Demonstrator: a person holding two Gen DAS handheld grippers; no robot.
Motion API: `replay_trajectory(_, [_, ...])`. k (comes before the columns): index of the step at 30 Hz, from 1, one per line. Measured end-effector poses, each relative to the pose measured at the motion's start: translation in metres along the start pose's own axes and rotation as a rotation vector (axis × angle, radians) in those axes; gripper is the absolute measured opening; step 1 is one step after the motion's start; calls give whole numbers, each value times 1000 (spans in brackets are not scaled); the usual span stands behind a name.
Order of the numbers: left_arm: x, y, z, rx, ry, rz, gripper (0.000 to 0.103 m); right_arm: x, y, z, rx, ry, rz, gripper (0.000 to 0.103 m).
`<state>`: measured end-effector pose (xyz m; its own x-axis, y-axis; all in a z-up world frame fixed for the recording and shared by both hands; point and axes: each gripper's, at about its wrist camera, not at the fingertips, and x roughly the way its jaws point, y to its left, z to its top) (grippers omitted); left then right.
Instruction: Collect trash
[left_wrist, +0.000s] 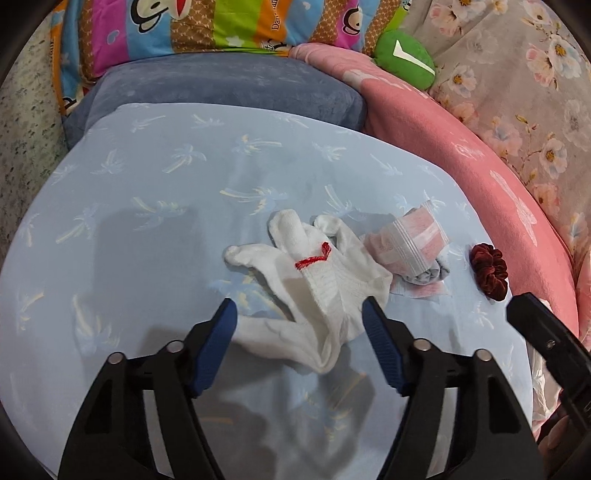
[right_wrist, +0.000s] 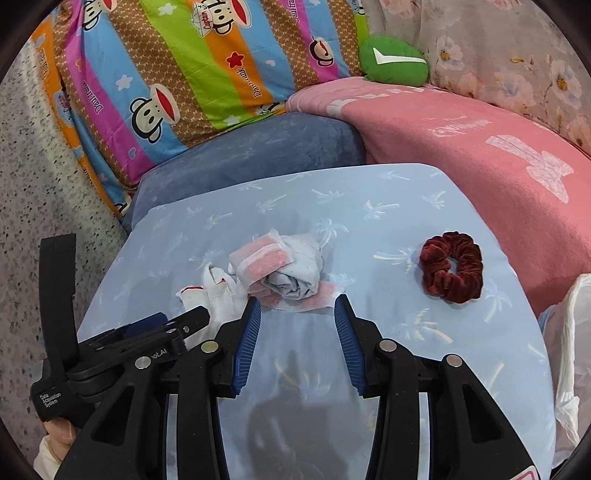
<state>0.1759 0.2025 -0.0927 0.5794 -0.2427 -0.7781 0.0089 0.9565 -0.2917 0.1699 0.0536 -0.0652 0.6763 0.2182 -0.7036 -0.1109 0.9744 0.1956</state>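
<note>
A white knitted glove (left_wrist: 314, 280) with red stitching lies crumpled on the light blue sheet (left_wrist: 147, 184). My left gripper (left_wrist: 297, 317) stands open right over it, and the glove's cuff lies between the blue pads without being pressed. Just right of the glove sits a pink-and-white crumpled wrapper wad (left_wrist: 410, 247). In the right wrist view that wad (right_wrist: 277, 269) lies straight ahead of my right gripper (right_wrist: 298, 308), which is open and holds nothing; its tips flank the wad's near pink edge. The glove (right_wrist: 214, 288) shows to its left, partly hidden behind the left gripper's body.
A dark red velvet scrunchie (right_wrist: 452, 266) lies on the sheet to the right. A white plastic bag (right_wrist: 569, 350) hangs at the right edge. A blue pillow (right_wrist: 258, 147), pink blanket (right_wrist: 461, 147), striped cartoon quilt (right_wrist: 184, 74) and green plush (right_wrist: 395, 61) border the far side.
</note>
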Motion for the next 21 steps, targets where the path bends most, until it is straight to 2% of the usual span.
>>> replay_trajectory(1, [2,0,1,1,5,-10,56,5,3,1,-3,5,3,42])
replay_trajectory(3, [8,0,2,-2,26,-34,37,15,7,3,-4,18,12,42])
replay_trajectory(5, [12,2,3,-6,41,-48,23,25,11,4,-3,30,22,42])
replay_trajectory(8, [9,9,4,-24,32,-63,14,39,20,5,-15,48,35,42])
replay_trajectory(15, [-5,25,11,-43,-23,-28,12,65,30,9,-13,62,54,39])
replay_trajectory(17, [-6,27,14,-37,-31,-7,12,72,33,10,-16,66,54,35])
replay_trajectory(18, [-6,26,15,-35,-33,-2,12,73,33,11,-16,67,53,32])
replay_trajectory(20, [-7,26,16,-34,-37,1,12,80,34,11,-14,78,57,16])
replay_trajectory(21, [-8,26,17,-35,-38,2,12,81,34,12,-10,81,61,12])
